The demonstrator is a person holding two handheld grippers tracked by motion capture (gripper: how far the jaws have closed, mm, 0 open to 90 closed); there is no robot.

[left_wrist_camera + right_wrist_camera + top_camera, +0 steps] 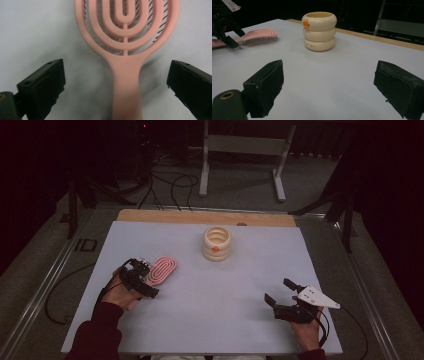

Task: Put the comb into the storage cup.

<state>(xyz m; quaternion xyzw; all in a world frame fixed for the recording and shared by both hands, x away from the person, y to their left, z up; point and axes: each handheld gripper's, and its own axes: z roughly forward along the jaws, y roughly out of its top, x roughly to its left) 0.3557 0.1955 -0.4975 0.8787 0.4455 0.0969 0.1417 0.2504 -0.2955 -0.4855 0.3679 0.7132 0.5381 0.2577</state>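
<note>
A pink hairbrush (162, 269) lies bristles down on the pale sheet at the left. Its handle (127, 85) runs between the two black jaws of my left gripper (141, 279), which stand wide apart on either side and do not touch it. A cream cup of three stacked rings (217, 243) with an orange spot stands upright at mid table, towards the far side. My right gripper (280, 291) rests open near the front right, pointing at the cup (319, 31), with nothing between its jaws. From there the brush (259, 36) lies far left.
The pale sheet (250, 270) covers most of the table, and a strip of wooden tabletop (200, 216) shows at its far edge. Behind the table stand a metal frame's legs (240, 160) and loose cables (170, 185) on the floor.
</note>
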